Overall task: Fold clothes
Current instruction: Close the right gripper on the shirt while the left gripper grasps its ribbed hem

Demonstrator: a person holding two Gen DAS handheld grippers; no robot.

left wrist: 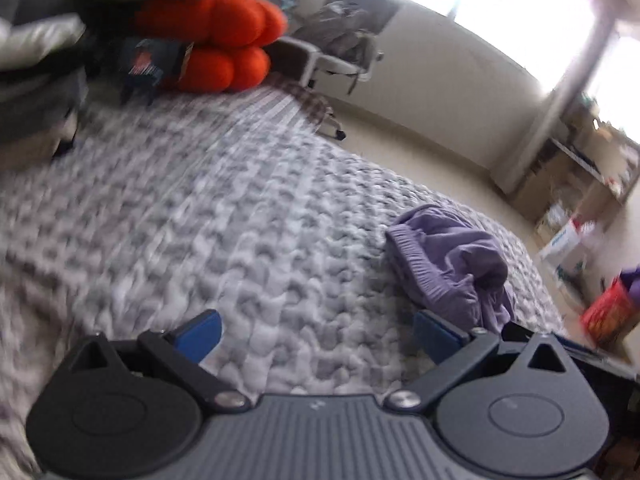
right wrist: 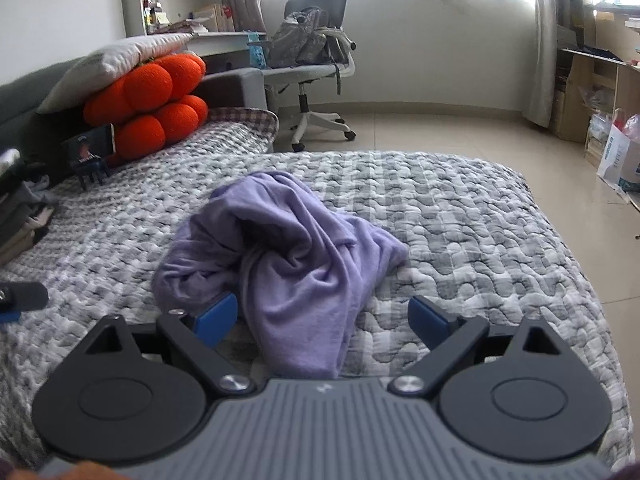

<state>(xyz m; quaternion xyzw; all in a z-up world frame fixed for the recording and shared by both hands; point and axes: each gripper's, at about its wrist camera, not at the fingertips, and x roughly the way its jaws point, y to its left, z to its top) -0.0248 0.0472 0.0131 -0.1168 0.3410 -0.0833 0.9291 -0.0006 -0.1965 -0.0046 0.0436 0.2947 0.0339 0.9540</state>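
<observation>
Lavender garment (right wrist: pixel 288 248) sits crumpled on the grey quilt (right wrist: pixel 460 216); right gripper (right wrist: pixel 322 320) spread wide around its near edge, left gripper (left wrist: pixel 316 334) also released, empty.

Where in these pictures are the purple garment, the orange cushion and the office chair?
purple garment (right wrist: pixel 296 248): right wrist view, on its crumpled middle folds.
orange cushion (right wrist: pixel 150 110): right wrist view, on one round lobe near its centre.
office chair (right wrist: pixel 320 72): right wrist view, on the front of its seat.
</observation>
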